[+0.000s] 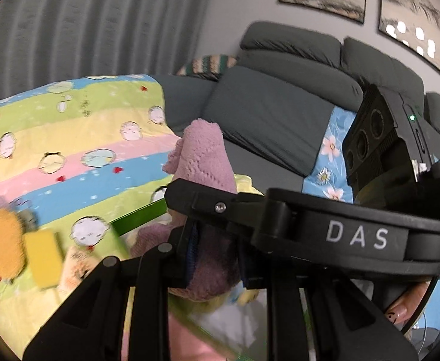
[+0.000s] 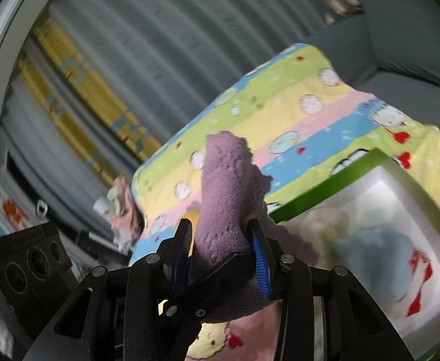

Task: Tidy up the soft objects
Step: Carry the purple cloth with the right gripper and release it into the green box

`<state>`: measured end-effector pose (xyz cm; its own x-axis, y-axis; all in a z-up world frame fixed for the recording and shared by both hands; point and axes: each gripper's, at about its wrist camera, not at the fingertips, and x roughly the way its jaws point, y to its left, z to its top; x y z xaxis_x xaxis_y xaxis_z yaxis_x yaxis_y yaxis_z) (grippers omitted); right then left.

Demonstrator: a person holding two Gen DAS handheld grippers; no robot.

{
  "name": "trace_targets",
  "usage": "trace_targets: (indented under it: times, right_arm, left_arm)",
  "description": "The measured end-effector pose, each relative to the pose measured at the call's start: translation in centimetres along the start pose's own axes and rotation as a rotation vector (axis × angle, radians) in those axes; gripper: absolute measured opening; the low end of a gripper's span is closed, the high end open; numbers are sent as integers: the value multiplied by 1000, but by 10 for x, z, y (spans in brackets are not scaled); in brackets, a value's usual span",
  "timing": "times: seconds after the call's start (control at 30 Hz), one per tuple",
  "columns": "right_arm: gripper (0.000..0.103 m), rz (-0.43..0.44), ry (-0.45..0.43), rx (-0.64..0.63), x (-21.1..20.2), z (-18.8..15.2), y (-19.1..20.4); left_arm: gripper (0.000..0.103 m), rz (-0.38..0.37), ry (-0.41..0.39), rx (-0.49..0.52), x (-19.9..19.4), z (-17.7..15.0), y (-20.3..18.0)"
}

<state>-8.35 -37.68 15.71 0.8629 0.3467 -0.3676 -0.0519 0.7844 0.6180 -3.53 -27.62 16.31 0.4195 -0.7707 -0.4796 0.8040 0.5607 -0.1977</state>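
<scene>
A purple towel (image 1: 205,162) is bunched upright and held by both grippers at once. My left gripper (image 1: 217,249) is shut on its lower part. My right gripper (image 2: 220,237) is shut on the same purple towel (image 2: 226,186), and its black body crosses the left wrist view (image 1: 325,225). The towel hangs just above a green-rimmed clear box (image 2: 334,180) that holds a pale blue soft item (image 2: 376,258) and a yellowish one (image 2: 316,219). The box rim also shows in the left wrist view (image 1: 138,219).
A striped cartoon sheet (image 1: 69,138) covers the surface. An orange knit item (image 1: 3,246) and a yellow sponge (image 1: 42,258) lie at the left. A dark grey sofa (image 1: 280,105) is behind, with a floral blue cloth (image 1: 328,162). A pink-green cloth (image 2: 120,210) lies at the sheet's edge.
</scene>
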Motion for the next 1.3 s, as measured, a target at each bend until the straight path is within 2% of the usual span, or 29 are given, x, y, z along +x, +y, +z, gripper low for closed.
trace_targets:
  times: [0.2,0.37,0.4,0.5,0.53,0.67,0.77,0.87,0.9,0.97,1.03,1.1,1.23,1.3]
  right_arm:
    - [41,8,-15,198,6,17,-66]
    - [42,-82,1,282,14,21,-104]
    - [42,-122,15,298,17,21,-110]
    - [42,-244,53,303,22,18,-120]
    - [42,-259,60,304,24,19,-124]
    - [42,-259,69,327,27,17,-131]
    - [42,-309,69,327,27,16,-133]
    - [42,-278,72,351,27,14,-136]
    - [44,-273,68,347,24,14,-134]
    - [54,-288,52,324,21,14,-128]
    - [63,-332,14,292,14,13,-118]
    - [71,-360,-41,281,4,11,-111]
    - [76,-360,-126,263,-13,8,-100]
    - [77,-356,-155,258,-18,7,-94]
  left_arm:
    - [18,-35,126,0,59,8,1]
    - [18,-55,227,-34,92,0,6]
    - [18,-52,250,-46,97,-3,7]
    - [18,-50,270,-66,100,-8,7]
    - [18,-49,271,-67,100,-8,6]
    - [20,-27,296,-77,103,-13,4]
    - [23,4,290,-79,99,-14,4]
    - [25,23,290,-88,91,-12,1]
    - [28,35,286,-87,86,-11,-1]
    - [37,50,263,-77,72,-10,-7]
    - [65,83,249,-65,60,-10,-9]
    - [78,111,219,-65,42,-10,-11]
    - [88,177,167,-128,8,-16,0]
    - [88,220,152,-171,-7,-24,9]
